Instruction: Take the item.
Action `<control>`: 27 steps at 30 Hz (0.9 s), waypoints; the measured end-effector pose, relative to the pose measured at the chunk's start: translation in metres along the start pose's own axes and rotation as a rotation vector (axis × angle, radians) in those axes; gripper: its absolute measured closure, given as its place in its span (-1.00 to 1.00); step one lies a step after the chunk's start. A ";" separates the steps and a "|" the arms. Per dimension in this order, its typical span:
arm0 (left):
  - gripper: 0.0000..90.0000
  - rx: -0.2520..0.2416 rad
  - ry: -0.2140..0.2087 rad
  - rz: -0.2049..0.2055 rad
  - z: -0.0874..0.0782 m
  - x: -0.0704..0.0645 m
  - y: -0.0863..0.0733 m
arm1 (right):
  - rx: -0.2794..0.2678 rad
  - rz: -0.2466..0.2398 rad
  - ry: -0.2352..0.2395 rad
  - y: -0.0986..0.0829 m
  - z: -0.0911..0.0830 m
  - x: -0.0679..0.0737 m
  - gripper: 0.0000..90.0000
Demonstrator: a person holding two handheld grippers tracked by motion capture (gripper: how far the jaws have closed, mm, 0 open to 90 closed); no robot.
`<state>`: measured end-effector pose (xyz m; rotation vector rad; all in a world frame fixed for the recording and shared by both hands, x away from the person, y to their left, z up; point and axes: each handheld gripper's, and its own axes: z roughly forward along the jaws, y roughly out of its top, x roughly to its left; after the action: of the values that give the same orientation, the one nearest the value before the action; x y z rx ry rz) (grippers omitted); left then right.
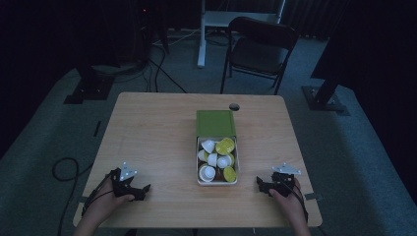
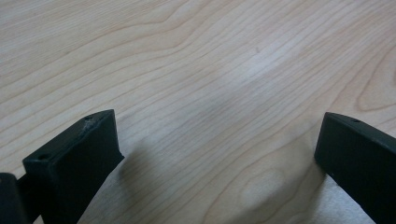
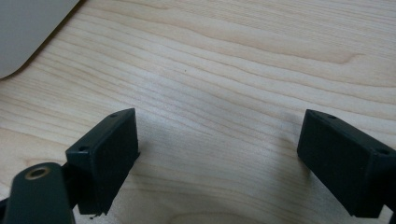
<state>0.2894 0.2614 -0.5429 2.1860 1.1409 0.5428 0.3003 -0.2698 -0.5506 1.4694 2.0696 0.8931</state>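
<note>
Resting on the tabletop [image 1: 157, 132] near its front edge, both hand-held grippers are seen with jaws spread wide, nothing between them: left hand-held gripper [image 1: 140, 189], right hand-held gripper [image 1: 262, 185]. The white box [image 1: 199, 173] of capsules [image 1: 225, 146] is placed between them, nearer the right one, green lid [image 1: 215, 123] folded back.

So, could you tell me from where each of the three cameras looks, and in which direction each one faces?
High view: sits above the person's side, looks forward and down on the table and the box of capsules; shows both hands, the left gripper and the right gripper.
Left gripper view: rides on the left gripper, looks down along its open jaws at bare wood.
Right gripper view: rides on the right gripper, looks along its open jaws at wood and a pale corner, probably the box.
Shared: both gripper views show the same tabletop.
</note>
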 end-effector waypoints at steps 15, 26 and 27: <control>-0.91 -0.072 -0.042 0.057 -0.017 -0.015 0.033 | 0.000 0.000 0.000 0.000 0.000 0.000 -0.74; -0.91 -0.116 -0.095 0.117 -0.027 -0.031 0.063 | 0.000 0.000 0.000 0.000 0.000 0.000 -0.74; -0.91 -0.122 -0.105 0.115 -0.028 -0.033 0.065 | 0.000 -0.001 0.000 0.000 0.000 0.000 -0.74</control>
<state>0.2930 0.2141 -0.4805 2.1569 0.9082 0.5262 0.3004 -0.2698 -0.5506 1.4687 2.0700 0.8931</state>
